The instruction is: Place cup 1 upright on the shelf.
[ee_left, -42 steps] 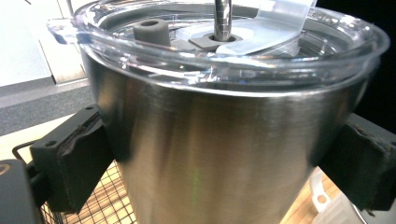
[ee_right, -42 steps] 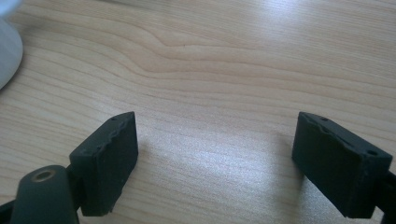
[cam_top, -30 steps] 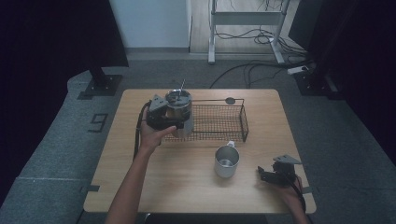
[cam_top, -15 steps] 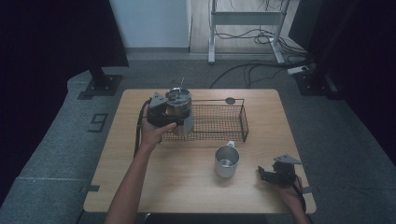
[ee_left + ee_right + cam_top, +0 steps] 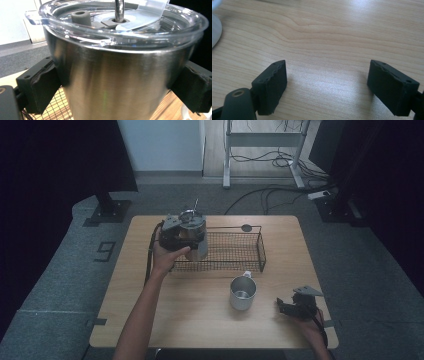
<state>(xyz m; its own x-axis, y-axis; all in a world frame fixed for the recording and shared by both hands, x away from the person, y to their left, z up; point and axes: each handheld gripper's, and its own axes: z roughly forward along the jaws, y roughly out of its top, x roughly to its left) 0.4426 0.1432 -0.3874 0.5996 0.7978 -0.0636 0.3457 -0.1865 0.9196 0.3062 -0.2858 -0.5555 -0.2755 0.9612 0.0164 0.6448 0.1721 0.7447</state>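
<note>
Seen from the high view, a bare left forearm is stretched forward from the bottom edge of the wooden table (image 5: 150,320), its hand (image 5: 166,258) wrapped around the left gripper (image 5: 181,233) at the near left corner of a black wire basket (image 5: 235,251). The right hand (image 5: 306,322) is kept low near the table's front right corner, with the right gripper (image 5: 290,309) held close to the tabletop and pointed leftward.

A steel tumbler (image 5: 196,240) with a clear plastic lid (image 5: 105,27) and a metal straw (image 5: 119,10) is gripped by the left gripper at the basket's left end; whether its base is touching the basket mesh cannot be told. In the left gripper view, both black pads are pressed against opposite sides of the tumbler (image 5: 117,82) just below the lid's rim, and basket mesh is seen beneath it. A small dark round object is seen at the basket's far rim.

An open steel mug (image 5: 242,293) is stood on the table in front of the basket, between the two hands and apart from the right gripper.

In the right gripper view, the right gripper (image 5: 327,85) is shown with its jaws spread wide over bare wood grain, nothing held between them. A pale curved edge (image 5: 215,30), too blurred to identify, is caught at the upper left of that view.
</note>
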